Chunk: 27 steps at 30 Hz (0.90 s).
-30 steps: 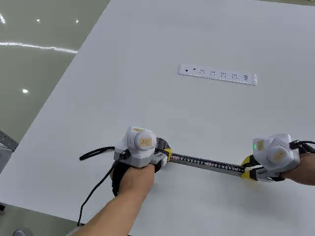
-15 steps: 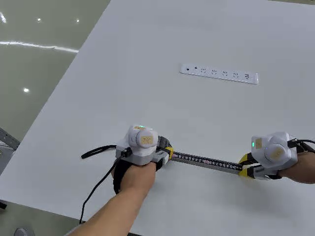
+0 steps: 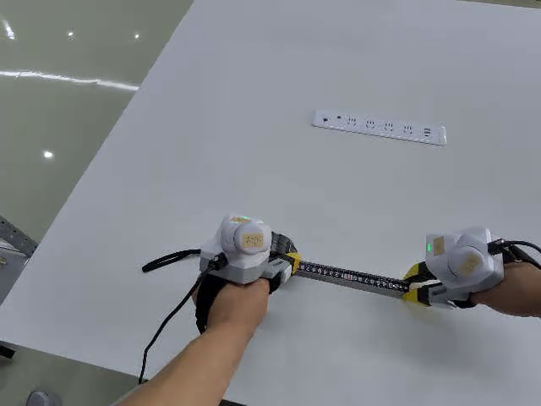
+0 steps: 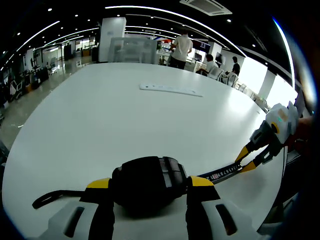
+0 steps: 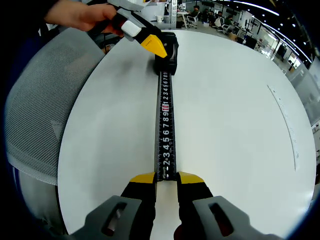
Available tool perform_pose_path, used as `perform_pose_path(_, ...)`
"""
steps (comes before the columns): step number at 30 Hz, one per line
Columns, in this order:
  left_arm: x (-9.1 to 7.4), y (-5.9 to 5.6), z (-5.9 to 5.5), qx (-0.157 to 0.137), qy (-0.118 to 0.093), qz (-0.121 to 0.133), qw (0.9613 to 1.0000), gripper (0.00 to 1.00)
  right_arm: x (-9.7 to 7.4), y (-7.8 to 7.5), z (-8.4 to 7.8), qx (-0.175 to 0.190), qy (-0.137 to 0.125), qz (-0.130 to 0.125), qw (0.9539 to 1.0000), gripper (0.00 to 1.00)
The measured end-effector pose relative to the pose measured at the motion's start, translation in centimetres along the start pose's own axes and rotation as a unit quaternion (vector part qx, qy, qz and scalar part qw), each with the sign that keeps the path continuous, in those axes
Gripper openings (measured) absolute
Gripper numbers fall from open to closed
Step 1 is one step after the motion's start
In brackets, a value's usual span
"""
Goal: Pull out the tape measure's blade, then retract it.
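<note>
Strap: black loop (image 4: pixel 52 196) lying slack on the tabletop (image 3: pixel 296 68), just outboard of the left hand-held gripper (image 3: pixel 285 264).
Left hand-held gripper: jaws closed in on the tape measure case (image 4: pixel 147 175), one yellow tip on each side, pinning it down on the tabletop.
Case: black and rounded, seated between the left jaws with its mouth facing the right hand-held gripper (image 5: pixel 165 177).
Blade (image 5: pixel 165 125): out of the case, running straight and low over the tabletop between the two hand-held grippers. Printed numbers face up, with the low figures at the right jaws.
Right hand-held gripper: jaws drawn almost together and nipping the free end of the blade by its edges. It sits well apart from the left one.
Power strip (image 3: pixel 379 128): flat on the tabletop, well beyond both hand-held grippers and clear of the work.
Done: the pull-out looks made, at least in part, since a short run of blade is showing and is held at both ends.
Left: the retraction. The blade has to run back into the case until its end meets the mouth.
Unclear: whether this is the full draw intended. Whether the case's lock is set is too small to tell.
</note>
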<state>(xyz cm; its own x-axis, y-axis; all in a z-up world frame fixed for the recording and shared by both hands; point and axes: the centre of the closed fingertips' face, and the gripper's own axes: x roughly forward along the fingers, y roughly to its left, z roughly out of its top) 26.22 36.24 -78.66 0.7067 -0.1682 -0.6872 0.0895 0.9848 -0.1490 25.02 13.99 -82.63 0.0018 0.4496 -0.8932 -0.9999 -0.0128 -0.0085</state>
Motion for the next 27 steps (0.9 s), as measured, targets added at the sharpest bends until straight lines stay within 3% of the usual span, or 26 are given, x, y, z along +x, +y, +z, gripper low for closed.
perform_pose_path(27, 0.0, 0.0, 0.0, -0.002, 0.002, -0.007, 1.0000, 0.53, 1.8, -0.2, 3.5, -0.012, -0.022, 0.005, 0.9997, 0.12)
